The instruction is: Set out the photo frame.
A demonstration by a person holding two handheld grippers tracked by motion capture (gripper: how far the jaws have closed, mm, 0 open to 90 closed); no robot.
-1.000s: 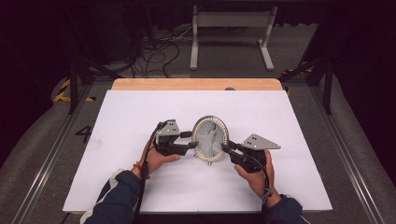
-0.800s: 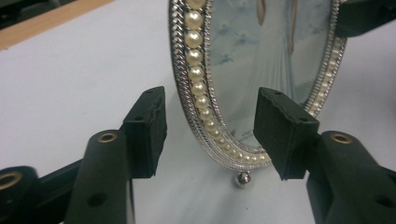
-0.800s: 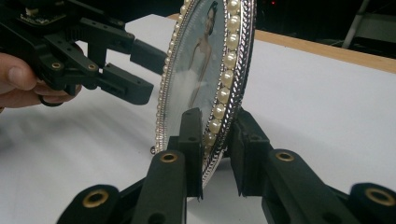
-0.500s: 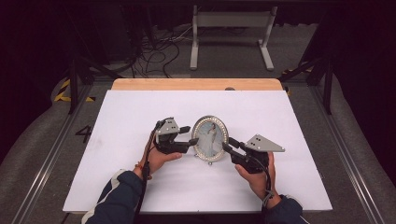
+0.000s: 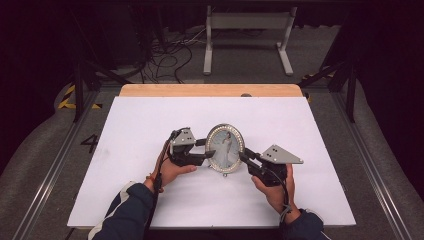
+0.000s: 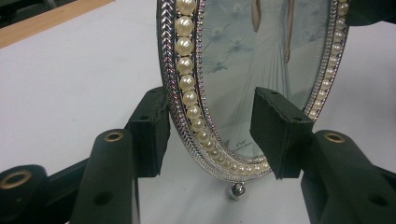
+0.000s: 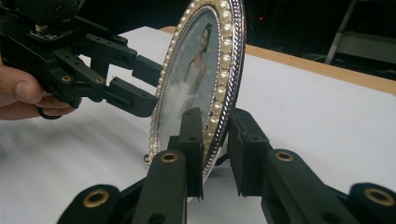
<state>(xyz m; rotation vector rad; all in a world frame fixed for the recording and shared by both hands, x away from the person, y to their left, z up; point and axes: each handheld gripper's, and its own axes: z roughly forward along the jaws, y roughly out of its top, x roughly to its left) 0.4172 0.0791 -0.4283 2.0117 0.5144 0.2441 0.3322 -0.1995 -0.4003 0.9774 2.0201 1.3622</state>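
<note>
An oval picture frame with a pearl and silver rim stands upright on the white table; it holds a photo of a person in a white gown. My left gripper is open, one pad behind and one in front of the frame's left edge, with a gap. On the frame's lower right edge my right gripper is shut, its pads pressed on both faces of the rim. The right gripper view also shows the left gripper at the far edge.
A wooden strip runs along the table's far edge. Beyond it, on the dark floor, lie cables and a white metal stand. Metal rails flank the table. White surface extends on all sides of the frame.
The frame now stands a little more upright. The left gripper's jaws have spread slightly around its edge. Both hands stay almost where they were.
</note>
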